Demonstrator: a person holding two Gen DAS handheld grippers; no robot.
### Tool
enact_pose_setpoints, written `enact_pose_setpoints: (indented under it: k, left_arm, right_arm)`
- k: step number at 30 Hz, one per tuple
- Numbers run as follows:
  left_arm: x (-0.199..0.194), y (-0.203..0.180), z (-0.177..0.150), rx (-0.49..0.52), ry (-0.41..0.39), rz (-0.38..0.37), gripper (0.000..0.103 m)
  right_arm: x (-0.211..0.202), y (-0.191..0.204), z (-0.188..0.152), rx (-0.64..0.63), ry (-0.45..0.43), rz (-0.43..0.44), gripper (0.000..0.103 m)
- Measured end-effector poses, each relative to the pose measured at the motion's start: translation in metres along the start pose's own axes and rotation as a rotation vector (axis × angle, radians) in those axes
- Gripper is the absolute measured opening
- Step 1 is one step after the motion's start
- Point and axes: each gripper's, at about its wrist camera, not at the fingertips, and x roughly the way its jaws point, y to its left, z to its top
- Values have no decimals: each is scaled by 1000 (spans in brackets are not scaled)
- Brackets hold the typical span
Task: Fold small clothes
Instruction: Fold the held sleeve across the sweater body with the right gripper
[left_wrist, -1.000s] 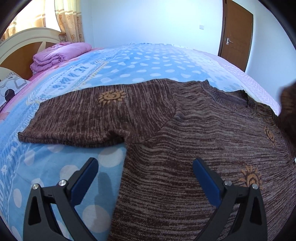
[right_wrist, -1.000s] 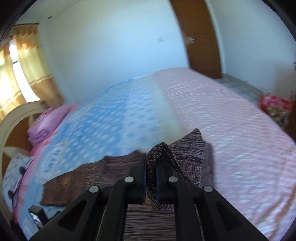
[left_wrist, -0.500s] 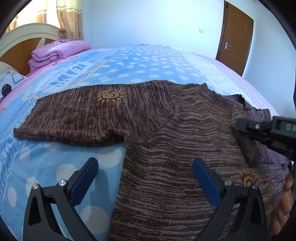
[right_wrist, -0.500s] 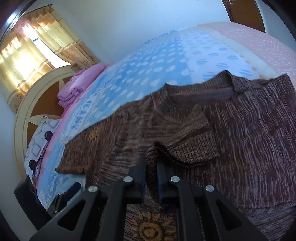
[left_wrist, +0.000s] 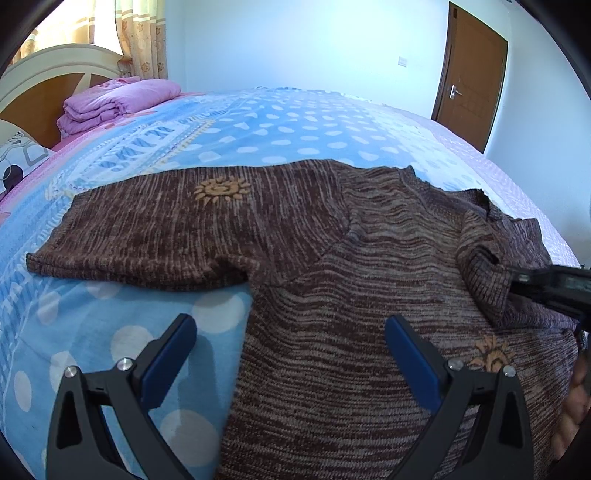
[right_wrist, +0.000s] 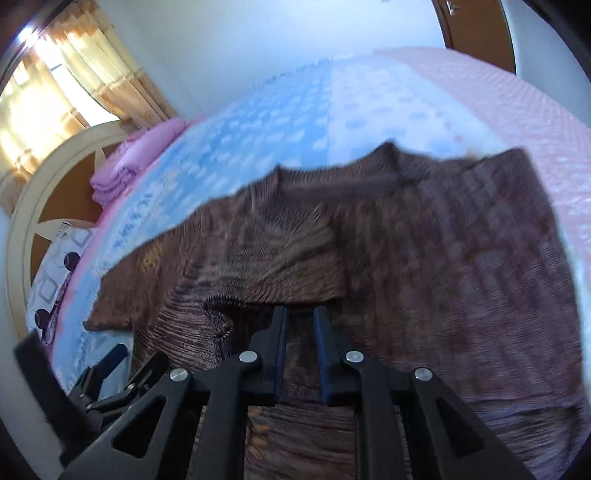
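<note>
A brown knitted sweater (left_wrist: 369, 280) with orange sun patterns lies flat on the bed, its left sleeve (left_wrist: 166, 232) stretched out to the left. Its right sleeve (left_wrist: 484, 269) is folded over the chest. My left gripper (left_wrist: 291, 350) is open and empty, low over the sweater's left side seam. My right gripper (right_wrist: 300, 325) hovers just above the folded sleeve (right_wrist: 280, 258) with its jaws slightly apart and nothing between them. It also shows at the right edge of the left wrist view (left_wrist: 546, 284).
The bed has a blue dotted cover (left_wrist: 280, 125) with a pink part on the right (right_wrist: 517, 96). A folded pink blanket (left_wrist: 114, 103) and a headboard (left_wrist: 33, 77) are at the far left. A brown door (left_wrist: 469, 74) stands behind.
My right gripper carried the right sleeve over the chest, laid it down and opened slightly, releasing it. My left gripper stayed open and nearly still.
</note>
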Motion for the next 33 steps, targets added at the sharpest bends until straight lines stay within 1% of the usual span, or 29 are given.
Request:
enact_pose_setpoints:
  k: [1,3,7,8,9,10,11,13,15,16,17,18,19,21,22,24,25,26,27,28,30,31,33]
  left_arm:
    - [0,0,0,0,0,-1,103]
    - [0,0,0,-1,-1,-5,103]
    - [1,2,0,-8,2,-11,103]
    - [1,2,0,-8,2,-11,103]
    - [1,2,-1,-8,3,-11,103]
    - [1,2,0,-8,3,-12,103]
    - [1,2,-1,-8,3,-12,103]
    - [1,2,-1,-10,4,-14,103]
    - [1,2,-1,-11,4,-15,103]
    - [1,2,-1,-12,4,-16,103]
    - [1,2,-1,-11,4,-16,103]
    - [1,2,-1,-11,4,-15,103]
    - [1,2,-1,-10,4,-13,103]
    - [1,3,-1,-9,5,-12,103]
    - [1,2,-1,-8,6,-10,103]
    - [2,2,0,-5,8,-6,103]
    - [2,1,0,-3,10,-3,103]
    - [3,1,0,-2,12,-2,103]
    - [3,1,0,-1,14,0,103]
    - [3,0,0,0,15,1,103]
    - [3,1,0,0,14,0,103]
    - [3,0,0,1,14,1,103]
    - [4,1,-1,2,15,2,103]
  right_arm:
    - [8,3,2,0,12,-8,15]
    - [18,13,12,-10,4,-17,15]
    - [34,39,39,-28,2,75,15]
    - [34,50,41,-53,-6,123,15]
    - [32,56,42,-76,-15,149,15]
    - [25,61,40,-112,-41,140,15]
    - [19,60,37,-138,-74,93,15]
    - [8,48,38,-163,-125,-34,15]
    - [-2,15,44,-122,-151,-179,16]
    - [-7,-6,48,-84,-154,-237,21]
    - [-13,-31,53,-30,-155,-288,32]
    - [-19,-54,57,29,-156,-325,36]
    - [-25,-74,60,78,-160,-351,41]
    - [-32,-106,65,129,-157,-396,41]
    - [-31,-114,67,132,-145,-401,41]
    - [-18,-125,71,123,-89,-371,41]
    - [-11,-124,72,105,-72,-370,41]
    - [-9,-122,70,75,-79,-382,39]
    - [-7,-117,70,32,-87,-406,32]
    - [-6,-115,71,8,-89,-421,16]
    - [-10,-121,74,32,-105,-402,12]
    - [-15,-128,73,58,-120,-398,7]
    - [-24,-141,73,84,-151,-458,2]
